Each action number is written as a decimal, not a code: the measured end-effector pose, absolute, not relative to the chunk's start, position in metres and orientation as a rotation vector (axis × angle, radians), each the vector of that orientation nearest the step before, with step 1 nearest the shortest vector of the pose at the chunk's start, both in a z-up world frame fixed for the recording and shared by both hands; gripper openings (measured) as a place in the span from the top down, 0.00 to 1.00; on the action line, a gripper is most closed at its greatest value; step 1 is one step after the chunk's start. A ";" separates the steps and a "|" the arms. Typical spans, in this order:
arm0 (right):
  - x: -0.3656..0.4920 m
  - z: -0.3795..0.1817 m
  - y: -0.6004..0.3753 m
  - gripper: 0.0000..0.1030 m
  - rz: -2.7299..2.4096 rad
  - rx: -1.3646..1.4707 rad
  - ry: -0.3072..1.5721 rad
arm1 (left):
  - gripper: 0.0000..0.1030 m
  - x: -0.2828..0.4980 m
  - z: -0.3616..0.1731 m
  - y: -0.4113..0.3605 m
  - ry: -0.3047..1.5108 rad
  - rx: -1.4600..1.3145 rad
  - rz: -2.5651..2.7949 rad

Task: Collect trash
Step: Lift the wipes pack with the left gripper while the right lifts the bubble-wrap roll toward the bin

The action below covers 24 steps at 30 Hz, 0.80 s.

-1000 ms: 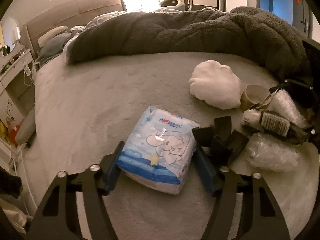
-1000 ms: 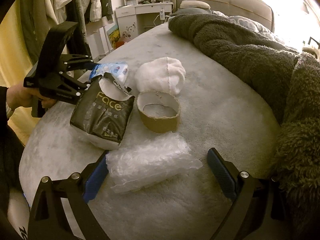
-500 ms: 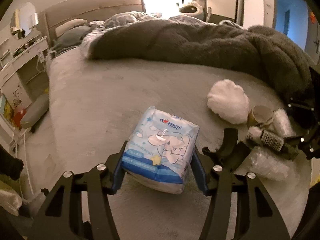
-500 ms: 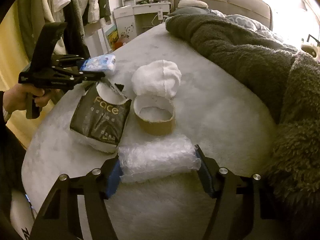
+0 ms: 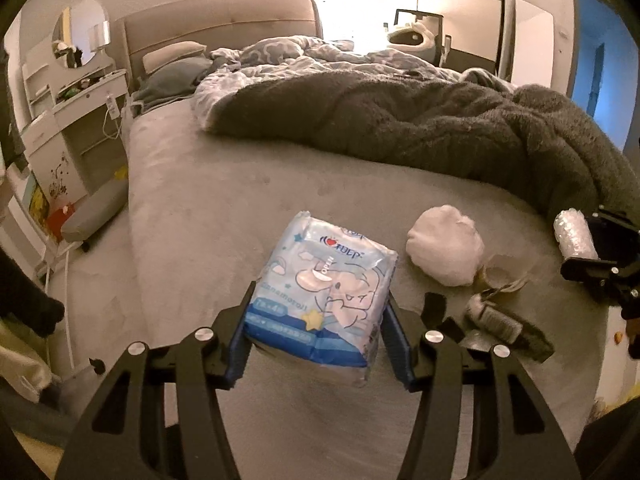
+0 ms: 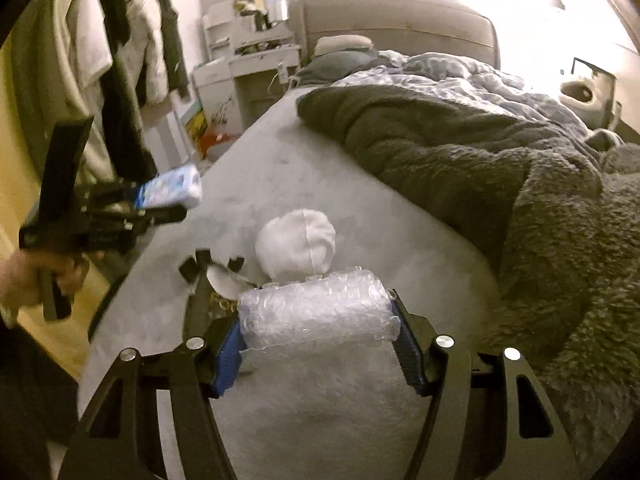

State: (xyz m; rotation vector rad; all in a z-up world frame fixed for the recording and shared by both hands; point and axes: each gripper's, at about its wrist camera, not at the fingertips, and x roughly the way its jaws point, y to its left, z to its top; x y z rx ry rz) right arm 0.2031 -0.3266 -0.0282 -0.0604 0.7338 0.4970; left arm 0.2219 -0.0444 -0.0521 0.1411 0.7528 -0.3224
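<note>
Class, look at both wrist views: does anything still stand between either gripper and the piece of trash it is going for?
Nothing does. The left gripper is already clamped on the blue tissue pack, and the right gripper is clamped on the bubble wrap roll. Both are lifted clear of the bed. No bin is visible.

Your blue-and-white tissue pack [image 5: 320, 296], printed with a cartoon elephant and an "OPEN" flap, sits face up and tilted between the pads of your left claw [image 5: 318, 350], lifted clear of the bed [image 5: 224, 216]. Your roll of clear bubble wrap [image 6: 316, 310] lies crosswise between the pads of your right claw [image 6: 318, 354], also raised off the bed. On the bed you have a crumpled white wad [image 5: 444, 246], a brown cardboard tape ring [image 5: 502, 274] just beside it, and a black-and-white wrapper [image 5: 500, 322] lying flat nearby.
</note>
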 end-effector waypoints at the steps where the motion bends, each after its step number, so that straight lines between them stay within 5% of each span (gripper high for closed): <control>1: 0.203 -0.027 -0.328 0.37 0.492 -0.042 0.732 | 0.42 0.221 -0.051 -0.045 0.755 0.131 -0.317; 24: 0.196 -0.011 -0.299 0.37 0.500 0.067 0.721 | 0.42 0.193 -0.031 -0.010 0.752 0.063 -0.170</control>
